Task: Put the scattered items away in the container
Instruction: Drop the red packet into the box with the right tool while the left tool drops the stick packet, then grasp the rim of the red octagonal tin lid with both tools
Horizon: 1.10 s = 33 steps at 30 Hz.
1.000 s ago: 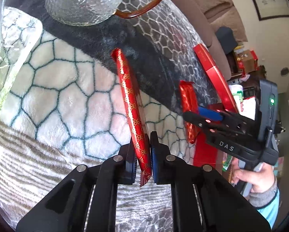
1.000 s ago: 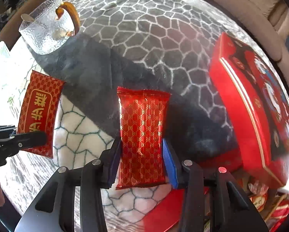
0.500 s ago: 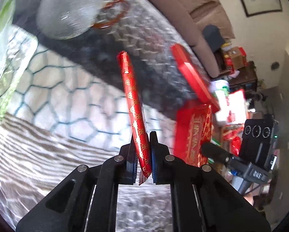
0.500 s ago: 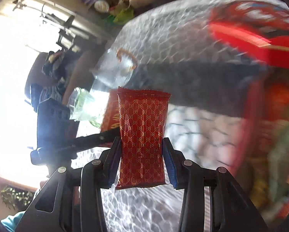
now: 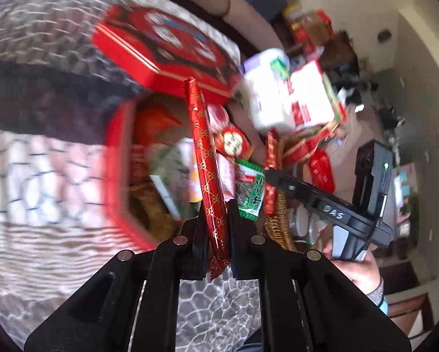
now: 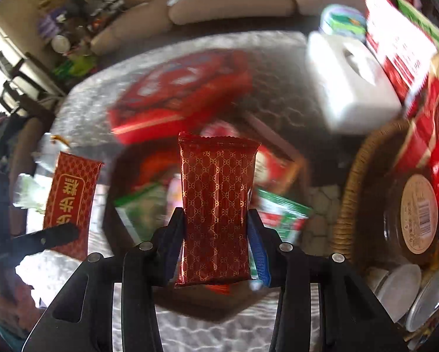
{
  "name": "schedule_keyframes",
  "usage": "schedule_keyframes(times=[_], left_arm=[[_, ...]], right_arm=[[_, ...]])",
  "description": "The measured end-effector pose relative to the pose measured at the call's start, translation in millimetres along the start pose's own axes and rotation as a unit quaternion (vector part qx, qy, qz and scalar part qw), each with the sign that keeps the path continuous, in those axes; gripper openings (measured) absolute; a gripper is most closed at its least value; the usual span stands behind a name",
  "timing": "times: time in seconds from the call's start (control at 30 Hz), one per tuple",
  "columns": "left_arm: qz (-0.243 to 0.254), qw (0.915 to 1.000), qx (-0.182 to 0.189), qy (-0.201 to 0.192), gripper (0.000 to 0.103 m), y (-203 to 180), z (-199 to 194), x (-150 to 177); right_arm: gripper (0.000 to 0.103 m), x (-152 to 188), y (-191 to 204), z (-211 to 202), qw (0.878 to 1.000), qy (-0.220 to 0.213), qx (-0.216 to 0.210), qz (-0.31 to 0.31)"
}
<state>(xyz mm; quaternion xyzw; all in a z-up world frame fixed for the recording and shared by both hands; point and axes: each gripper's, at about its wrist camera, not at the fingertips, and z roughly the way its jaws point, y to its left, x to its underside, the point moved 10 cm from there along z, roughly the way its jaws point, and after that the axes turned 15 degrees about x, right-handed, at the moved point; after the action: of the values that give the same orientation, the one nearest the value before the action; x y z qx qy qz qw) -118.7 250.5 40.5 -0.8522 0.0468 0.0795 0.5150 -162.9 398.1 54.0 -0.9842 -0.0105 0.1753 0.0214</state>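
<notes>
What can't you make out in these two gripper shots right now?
- Left wrist view: contents of the red box are smeared by motion blur; the held packet shows only its edge.
- Right wrist view: lid artwork blurred; the packet hides the items behind; basket cut off at right.

Both wrist cameras look steeply down from close above, sharing the open red box (image 5: 116,176) (image 6: 114,193) of snacks, apparently blurred, from opposite sides.

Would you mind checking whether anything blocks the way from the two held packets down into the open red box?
Nothing visible does. The left packet and right packet hang over the open red box, whose lid lies aside. It already holds snacks, though.
</notes>
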Motion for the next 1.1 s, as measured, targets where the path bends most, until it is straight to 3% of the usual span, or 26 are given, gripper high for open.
schedule_keyframes(times=[0.17,0.23,0.37,0.4,0.43,0.5,0.53,0.7,0.83,0.93,1.1], left_arm=[[-0.008,0.9993,-0.028,0.025,0.011,12,38,4],[-0.017,0.9987,-0.039,0.029,0.017,27,43,6],[-0.020,0.9978,-0.056,0.029,0.019,43,42,7],[-0.016,0.9974,-0.063,0.029,0.022,42,42,7],[-0.012,0.9971,-0.069,0.029,0.035,40,39,7],[-0.001,0.9972,-0.072,0.018,0.051,34,28,4],[0.005,0.9972,-0.075,0.009,0.054,31,21,1],[0.032,0.9965,-0.071,-0.029,0.055,12,-9,-12],[0.018,0.9988,-0.043,-0.011,0.055,8,5,-5],[0.006,0.9989,-0.046,0.006,0.055,12,28,1],[0.004,0.9997,-0.017,-0.014,0.056,5,13,-12]], right_arm=[[0.043,9,-3,39,0.999,0.015,0.031,-0.024],[0.044,8,9,52,0.998,0.017,0.039,-0.041],[0.053,6,25,61,0.998,0.010,0.029,-0.050],[0.054,5,26,61,0.998,0.006,0.031,-0.051],[0.056,4,26,60,0.998,0.002,0.034,-0.052],[0.061,0,22,49,0.999,-0.019,0.030,-0.040],[0.061,-2,19,41,0.999,-0.030,0.021,-0.028],[0.064,-6,5,9,0.997,-0.066,-0.025,0.013],[0.065,7,24,20,0.994,-0.022,-0.108,0.018],[0.068,25,31,50,0.994,0.027,-0.100,0.024],[0.068,12,27,27,0.995,-0.006,-0.094,0.022]])
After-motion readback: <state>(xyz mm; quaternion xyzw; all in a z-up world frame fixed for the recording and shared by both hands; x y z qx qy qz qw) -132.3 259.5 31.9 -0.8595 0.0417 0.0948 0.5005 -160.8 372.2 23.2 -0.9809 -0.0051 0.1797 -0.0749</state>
